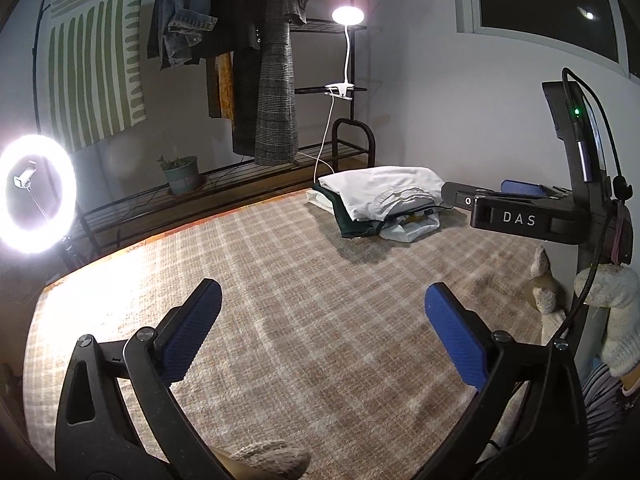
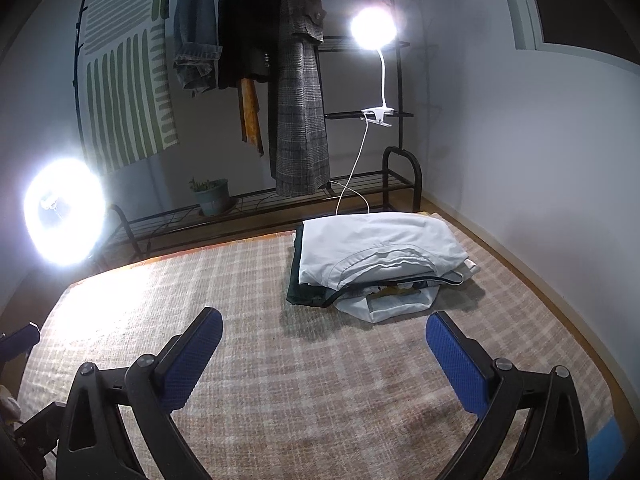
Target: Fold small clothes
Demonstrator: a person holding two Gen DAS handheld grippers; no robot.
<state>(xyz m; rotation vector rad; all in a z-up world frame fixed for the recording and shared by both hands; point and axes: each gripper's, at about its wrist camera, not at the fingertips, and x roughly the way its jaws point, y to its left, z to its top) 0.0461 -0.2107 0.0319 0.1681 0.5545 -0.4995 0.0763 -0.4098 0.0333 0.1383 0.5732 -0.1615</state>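
Observation:
A stack of folded small clothes (image 1: 380, 200) lies at the far right of the checked blanket (image 1: 280, 300); a white garment is on top, a dark green one and other white pieces below. It also shows in the right wrist view (image 2: 380, 256). My left gripper (image 1: 322, 300) is open and empty, above bare blanket, well short of the stack. My right gripper (image 2: 324, 332) is open and empty, just in front of the stack. The right gripper's body (image 1: 528, 216) shows in the left wrist view, beside the stack.
A black clothes rack (image 2: 360, 192) with hanging coats stands behind the blanket, with a potted plant (image 2: 212, 196) on its low shelf. A ring light (image 2: 64, 212) glares at the left and a clip lamp (image 2: 374, 28) at the back. A wall (image 2: 540, 160) bounds the right.

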